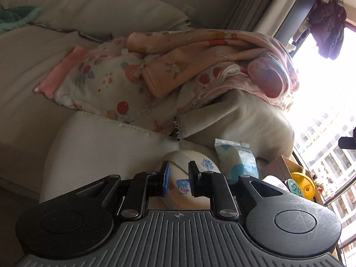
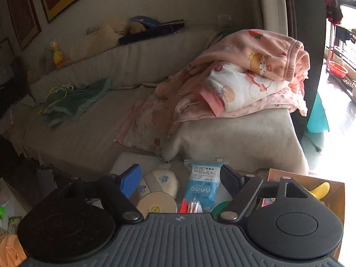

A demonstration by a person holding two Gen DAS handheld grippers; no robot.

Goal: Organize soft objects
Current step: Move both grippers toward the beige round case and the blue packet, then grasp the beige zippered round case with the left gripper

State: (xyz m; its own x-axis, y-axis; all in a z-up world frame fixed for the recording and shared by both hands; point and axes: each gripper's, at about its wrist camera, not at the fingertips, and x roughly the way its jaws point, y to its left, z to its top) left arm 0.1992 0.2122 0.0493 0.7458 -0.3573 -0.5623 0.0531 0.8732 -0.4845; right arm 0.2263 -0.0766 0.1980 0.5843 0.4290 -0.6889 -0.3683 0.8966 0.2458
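A heap of pink and white printed children's clothes (image 1: 178, 71) lies over the arm and seat of a beige sofa (image 1: 44, 71); it also shows in the right wrist view (image 2: 240, 84). My left gripper (image 1: 179, 178) is narrowly open, its fingers on either side of a cream roll with blue prints (image 1: 191, 178), not visibly clamping it. My right gripper (image 2: 180, 178) is wide open and empty above the same roll (image 2: 162, 184) and a blue-white packet (image 2: 203, 182). A green garment (image 2: 75, 102) lies on the sofa seat at the left.
A white cushion (image 1: 93, 151) sits by the sofa front. The blue-white packet (image 1: 235, 158) stands beside the roll. A cardboard box (image 2: 311, 189) with a yellow toy is at the right. Plush toys (image 2: 55, 53) line the sofa back. A bright window is at the right.
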